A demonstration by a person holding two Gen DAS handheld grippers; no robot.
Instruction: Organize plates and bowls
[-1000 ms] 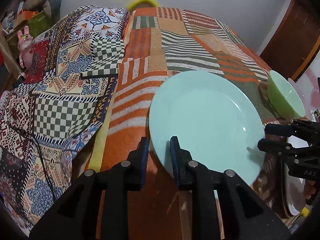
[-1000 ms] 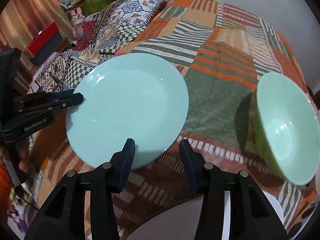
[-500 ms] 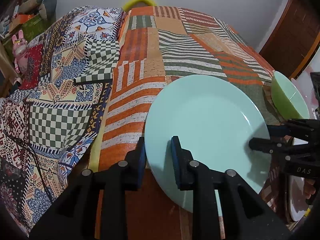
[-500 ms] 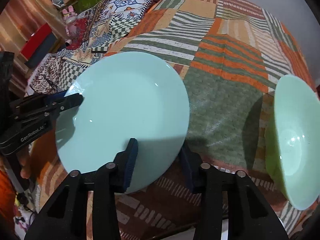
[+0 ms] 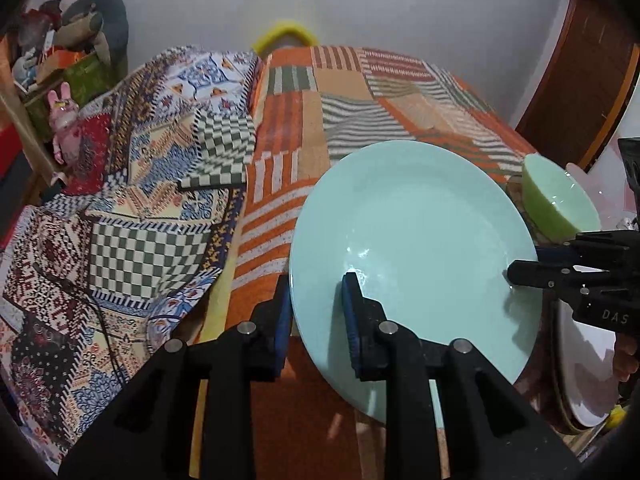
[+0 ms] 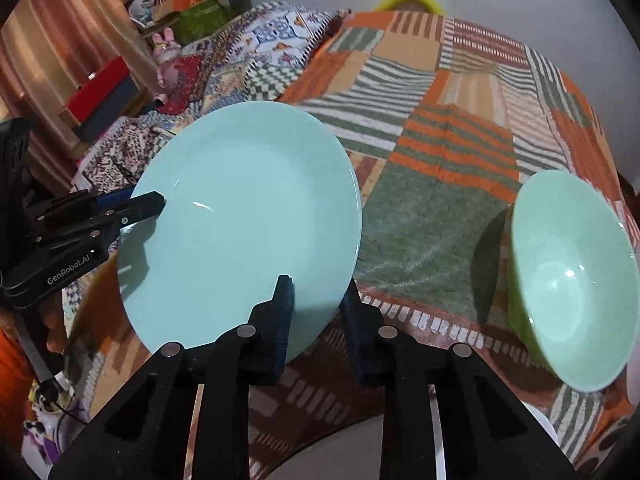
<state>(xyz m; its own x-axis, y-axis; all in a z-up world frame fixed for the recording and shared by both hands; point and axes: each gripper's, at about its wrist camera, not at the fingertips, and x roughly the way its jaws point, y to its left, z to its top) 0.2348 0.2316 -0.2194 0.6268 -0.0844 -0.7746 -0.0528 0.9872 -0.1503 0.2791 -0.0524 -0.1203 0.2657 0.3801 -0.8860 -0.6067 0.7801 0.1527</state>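
A pale blue plate (image 5: 416,236) is held tilted above the patchwork-covered table (image 5: 360,92). My left gripper (image 5: 316,308) is shut on its near-left rim, one finger over and one under. My right gripper (image 6: 316,308) is shut on the plate's (image 6: 244,216) near-right rim. Each gripper shows in the other's view: the right one (image 5: 520,272) and the left one (image 6: 152,204). A green bowl (image 6: 572,280) sits on the table to the right; it also shows in the left wrist view (image 5: 560,200).
A white plate (image 5: 588,368) lies low at the right, below the table edge. A second patterned cloth (image 5: 132,208) drapes the left side. A yellow chair back (image 5: 284,32) stands behind the table. Clutter and toys (image 6: 168,52) fill the far left.
Both grippers have closed on the blue plate's rim and lifted it off the table, tilting it up. The cameras have risen, showing more of the wall.
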